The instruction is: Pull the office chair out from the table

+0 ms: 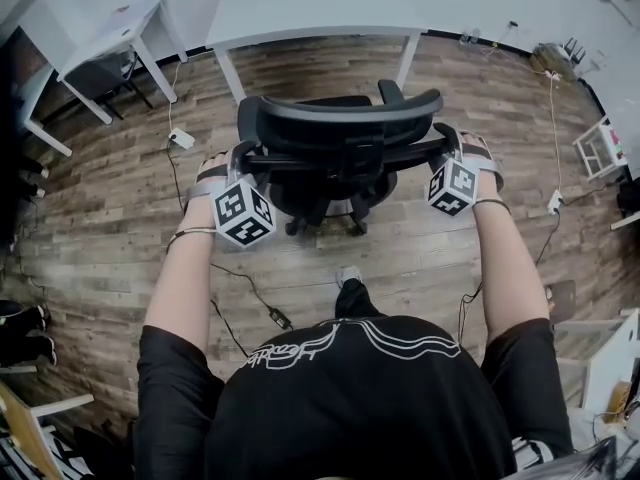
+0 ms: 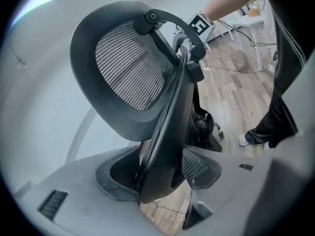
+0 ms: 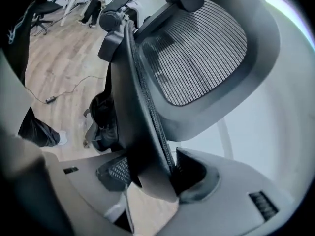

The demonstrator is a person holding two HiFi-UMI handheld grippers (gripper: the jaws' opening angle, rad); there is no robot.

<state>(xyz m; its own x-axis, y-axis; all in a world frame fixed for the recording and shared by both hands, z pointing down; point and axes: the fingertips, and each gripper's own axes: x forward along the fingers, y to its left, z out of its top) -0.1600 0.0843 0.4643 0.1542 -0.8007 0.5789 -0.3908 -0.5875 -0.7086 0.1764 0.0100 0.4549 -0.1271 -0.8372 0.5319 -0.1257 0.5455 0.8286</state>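
Office chair (image 1: 340,143) stands on the wood floor (image 1: 100,218) just near of the white worktop (image 1: 320,8), its back turned to the person. In the head view the backrest hides the seat and most of the wheeled base. The left gripper (image 1: 238,160) holds the left end of the backrest and the right gripper (image 1: 447,146) holds the right end; their jaw tips are lost behind the black frame. More white tables (image 1: 110,28) stand far left, and cables (image 1: 250,298) trail over the floor between the chair and the person. White script on the person's black shirt (image 1: 350,388) is too warped to read.

In the left gripper view the jaws are closed on the backrest's rim, which runs up between them. The mesh headrest (image 2: 128,68) fills the upper middle and blocks the far side of the room. The right gripper's marker cube shows beyond it, with only part of its black-and-white pattern in sight. A dark trouser leg (image 2: 275,122) is cut off at the right.

In the right gripper view the jaws likewise clamp the rim, narrow around it. Another chair (image 3: 44,9) at far left is dim and half cut off.
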